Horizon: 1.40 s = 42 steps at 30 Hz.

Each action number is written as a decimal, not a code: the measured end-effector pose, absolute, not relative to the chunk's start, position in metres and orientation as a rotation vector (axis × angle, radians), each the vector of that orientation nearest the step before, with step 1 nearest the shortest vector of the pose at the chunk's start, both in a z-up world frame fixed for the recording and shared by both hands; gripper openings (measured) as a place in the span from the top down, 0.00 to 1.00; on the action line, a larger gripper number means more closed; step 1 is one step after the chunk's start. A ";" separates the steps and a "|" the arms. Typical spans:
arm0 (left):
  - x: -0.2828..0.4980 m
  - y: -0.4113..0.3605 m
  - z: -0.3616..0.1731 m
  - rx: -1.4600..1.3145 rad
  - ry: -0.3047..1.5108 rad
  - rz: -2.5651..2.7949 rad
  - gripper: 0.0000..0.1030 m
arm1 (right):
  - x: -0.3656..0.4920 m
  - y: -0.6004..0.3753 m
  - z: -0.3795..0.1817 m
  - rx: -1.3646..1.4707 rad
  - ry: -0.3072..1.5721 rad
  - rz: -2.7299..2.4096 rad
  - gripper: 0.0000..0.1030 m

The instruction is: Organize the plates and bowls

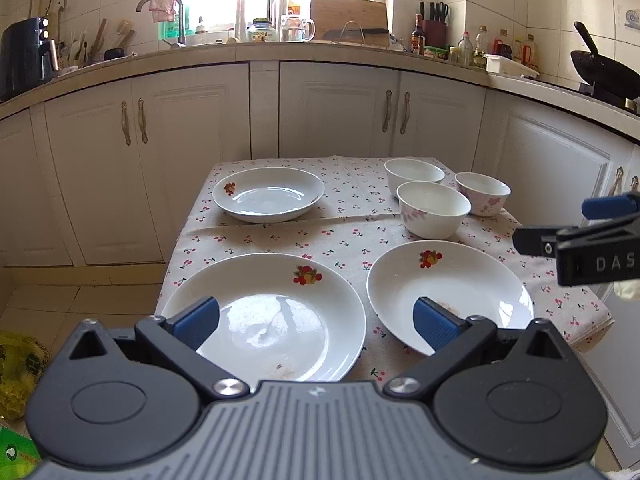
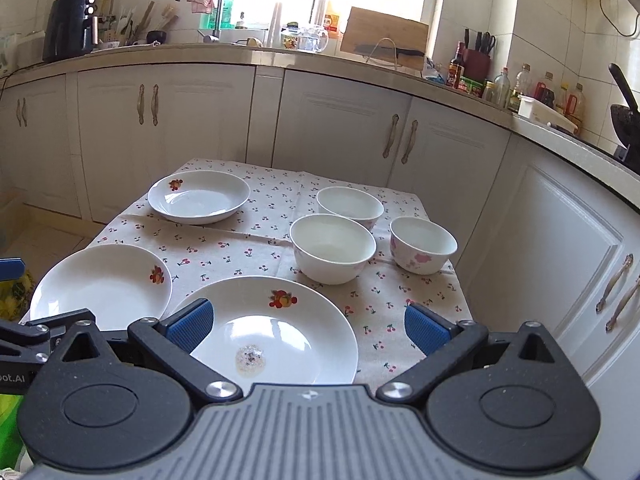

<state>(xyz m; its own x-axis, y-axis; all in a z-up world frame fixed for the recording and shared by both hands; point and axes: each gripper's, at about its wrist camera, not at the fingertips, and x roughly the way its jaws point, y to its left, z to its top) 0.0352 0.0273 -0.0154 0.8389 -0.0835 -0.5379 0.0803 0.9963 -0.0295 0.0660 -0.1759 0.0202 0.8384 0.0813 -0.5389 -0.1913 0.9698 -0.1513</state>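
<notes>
Three white plates with fruit prints lie on a cherry-print tablecloth (image 1: 352, 216): near left plate (image 1: 280, 320), near right plate (image 1: 460, 284), far left plate (image 1: 268, 194). Three white bowls (image 1: 434, 208) cluster at the far right. My left gripper (image 1: 316, 322) is open above the near left plate. My right gripper (image 2: 306, 326) is open above the near right plate (image 2: 276, 328), which has a crumb stain. The near left plate (image 2: 104, 284), far plate (image 2: 199, 196) and bowls (image 2: 332, 248) show in the right wrist view too. The right gripper's side (image 1: 580, 240) shows in the left wrist view.
The small table stands in front of white kitchen cabinets (image 1: 332, 108). The counter (image 1: 280, 46) holds bottles, a cutting board and an air fryer (image 1: 24, 56). A wok (image 1: 604, 68) sits at right. A yellow bag (image 1: 20, 372) lies on the floor at left.
</notes>
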 end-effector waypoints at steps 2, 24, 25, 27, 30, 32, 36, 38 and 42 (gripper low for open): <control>0.037 0.034 -0.021 -0.005 0.571 -0.097 0.01 | 0.073 -0.174 0.022 -0.209 0.550 0.169 0.00; 0.042 0.095 -0.092 -0.004 0.703 -0.177 0.01 | 0.151 -0.099 -0.016 -0.228 0.702 0.665 0.00; 0.044 0.096 -0.094 0.001 0.704 -0.183 0.01 | 0.153 -0.095 -0.017 -0.242 0.708 0.679 0.00; 0.048 0.098 -0.097 0.005 0.712 -0.193 0.01 | 0.158 -0.088 -0.022 -0.273 0.725 0.699 0.00; 0.051 0.099 -0.100 0.010 0.707 -0.213 0.01 | 0.167 -0.077 -0.028 -0.304 0.747 0.725 0.00; 0.053 0.100 -0.100 0.019 0.704 -0.230 0.01 | 0.174 -0.072 -0.032 -0.310 0.762 0.750 0.00; 0.055 0.103 -0.100 0.023 0.702 -0.252 0.01 | 0.190 -0.063 -0.039 -0.308 0.794 0.792 0.00; 0.056 0.105 -0.100 0.029 0.700 -0.269 0.01 | 0.199 -0.059 -0.042 -0.305 0.812 0.814 0.00; 0.055 0.105 -0.100 0.058 0.686 -0.295 0.01 | 0.218 -0.051 -0.050 -0.304 0.853 0.846 0.02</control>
